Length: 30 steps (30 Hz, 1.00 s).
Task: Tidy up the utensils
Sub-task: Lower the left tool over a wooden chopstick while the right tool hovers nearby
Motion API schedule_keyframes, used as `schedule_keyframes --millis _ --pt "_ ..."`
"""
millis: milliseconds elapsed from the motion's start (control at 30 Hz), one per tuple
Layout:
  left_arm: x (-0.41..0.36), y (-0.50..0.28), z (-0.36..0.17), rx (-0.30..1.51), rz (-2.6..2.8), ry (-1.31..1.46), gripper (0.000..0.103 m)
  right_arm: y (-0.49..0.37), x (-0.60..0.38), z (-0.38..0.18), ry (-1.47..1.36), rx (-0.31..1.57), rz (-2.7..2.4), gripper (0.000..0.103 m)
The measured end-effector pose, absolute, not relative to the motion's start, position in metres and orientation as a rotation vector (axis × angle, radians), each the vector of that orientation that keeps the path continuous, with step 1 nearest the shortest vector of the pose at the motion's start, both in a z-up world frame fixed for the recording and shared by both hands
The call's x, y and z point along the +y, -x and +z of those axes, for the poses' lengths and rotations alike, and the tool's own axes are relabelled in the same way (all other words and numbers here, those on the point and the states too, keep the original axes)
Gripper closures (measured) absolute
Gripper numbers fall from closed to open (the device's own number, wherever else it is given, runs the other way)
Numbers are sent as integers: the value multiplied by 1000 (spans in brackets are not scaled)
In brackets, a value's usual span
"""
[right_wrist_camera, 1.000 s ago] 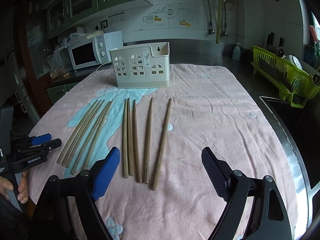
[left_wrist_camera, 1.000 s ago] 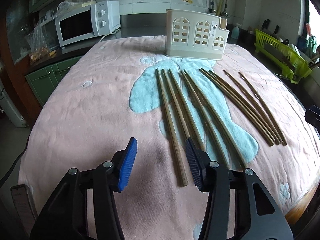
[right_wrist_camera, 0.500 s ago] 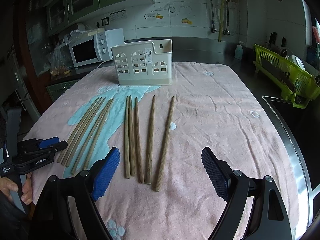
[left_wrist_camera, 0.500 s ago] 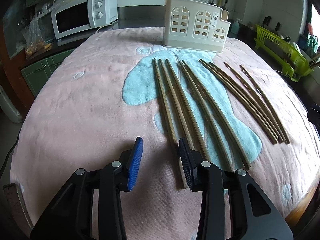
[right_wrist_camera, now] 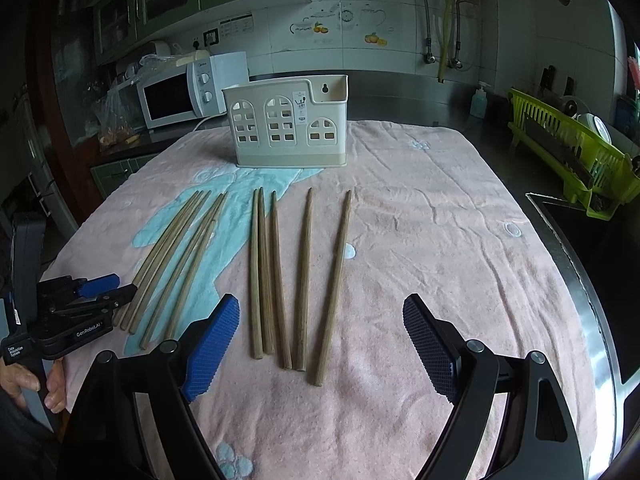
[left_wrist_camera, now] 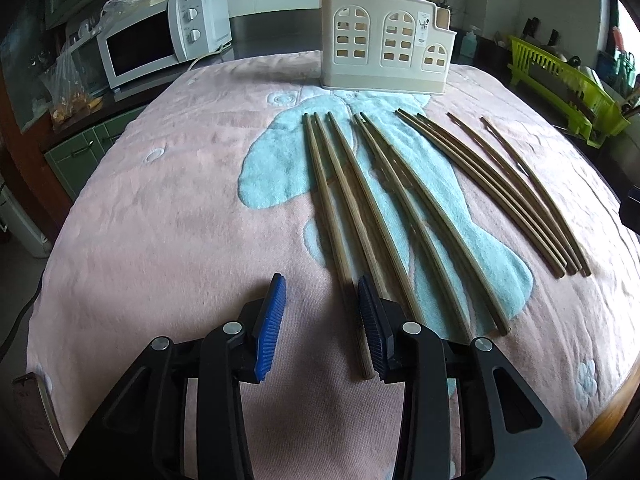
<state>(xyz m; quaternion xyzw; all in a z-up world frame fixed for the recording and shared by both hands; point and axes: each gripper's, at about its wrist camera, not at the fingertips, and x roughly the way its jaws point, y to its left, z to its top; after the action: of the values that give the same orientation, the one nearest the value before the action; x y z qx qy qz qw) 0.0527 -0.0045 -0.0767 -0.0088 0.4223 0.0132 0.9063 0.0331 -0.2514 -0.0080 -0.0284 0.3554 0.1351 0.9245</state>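
Note:
Several brown wooden chopsticks lie side by side on a pink towel (left_wrist_camera: pixel 160 220), pointing toward a cream utensil holder (left_wrist_camera: pixel 384 52) with arched cut-outs at the far end. My left gripper (left_wrist_camera: pixel 322 320) is partly open. The near end of the leftmost chopstick (left_wrist_camera: pixel 340 248) lies in the gap, close beside the right pad and not pinched. My right gripper (right_wrist_camera: pixel 322 344) stands wide open over the near ends of the right group of chopsticks (right_wrist_camera: pixel 304 280), gripping nothing. The right wrist view also shows the holder (right_wrist_camera: pixel 288 132) and the left gripper (right_wrist_camera: pixel 116 288) at the left group's ends.
A white microwave (left_wrist_camera: pixel 160 40) stands at the back left. At the right are a green dish rack (right_wrist_camera: pixel 572 152) and a sink edge (right_wrist_camera: pixel 592 272). A person's hand (right_wrist_camera: pixel 24 380) holds the left gripper's handle. The towel (right_wrist_camera: pixel 420 240) is bare on its right half.
The left gripper's jaws have narrowed, and it has come a little closer to the leftmost chopstick's near end. The right gripper has stayed where it was, wide open.

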Motion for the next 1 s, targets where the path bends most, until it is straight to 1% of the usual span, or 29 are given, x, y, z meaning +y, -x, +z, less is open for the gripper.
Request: schedule_keyframes --millis 1000 --pt "-4 -54 -77 871 24 21 65 -36 -228 -1 135 742 218 22"
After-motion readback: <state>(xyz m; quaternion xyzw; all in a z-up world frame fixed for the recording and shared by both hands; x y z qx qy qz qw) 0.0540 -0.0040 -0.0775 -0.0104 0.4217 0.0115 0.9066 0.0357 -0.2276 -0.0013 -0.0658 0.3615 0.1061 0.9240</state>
